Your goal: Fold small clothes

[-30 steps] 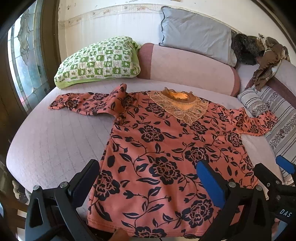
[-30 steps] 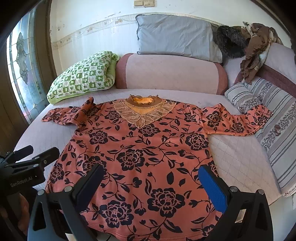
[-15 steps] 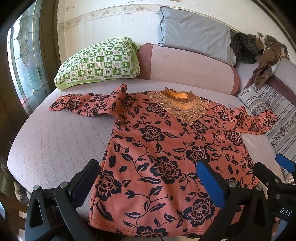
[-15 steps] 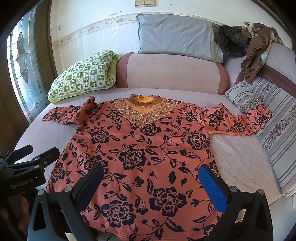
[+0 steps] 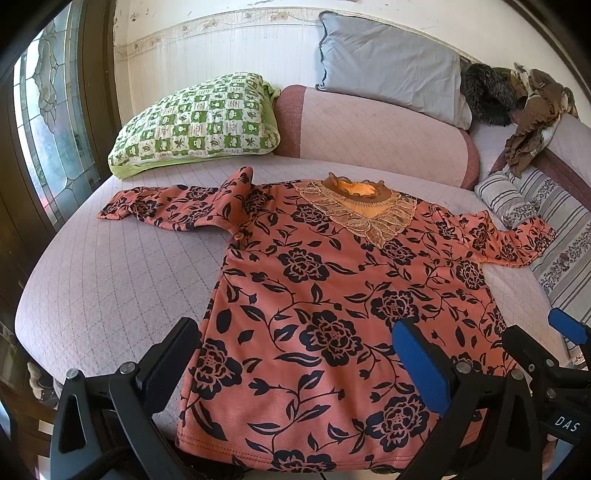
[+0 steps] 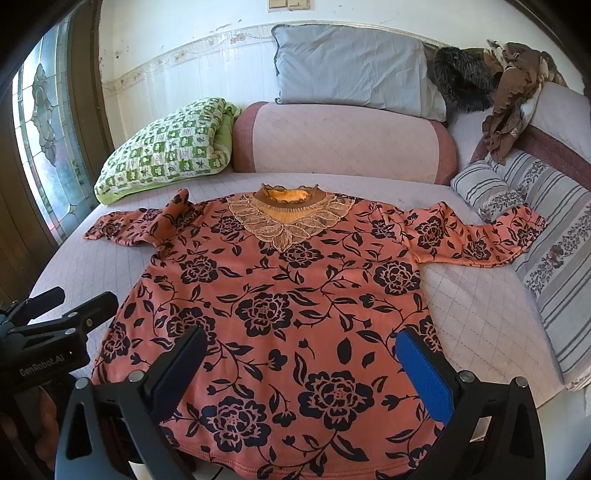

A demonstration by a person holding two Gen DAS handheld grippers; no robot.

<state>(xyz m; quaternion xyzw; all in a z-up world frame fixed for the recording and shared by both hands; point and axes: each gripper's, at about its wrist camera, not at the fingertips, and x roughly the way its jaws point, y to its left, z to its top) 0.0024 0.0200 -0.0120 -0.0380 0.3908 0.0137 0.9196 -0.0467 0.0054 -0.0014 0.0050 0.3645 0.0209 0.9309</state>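
On the bed, the floral top lies flat, both tools spread wide.

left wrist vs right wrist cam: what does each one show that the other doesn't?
Only the left wrist view: the right hand-held gripper from the side, at the frame's right edge, open above the hem.

Only the right wrist view: the left hand-held gripper at the left edge, and a beige wall switch plate at the top.

Both: the orange black-flowered long-sleeved top spread flat on the pink quilted bed, the green checked pillow and the grey pillow.
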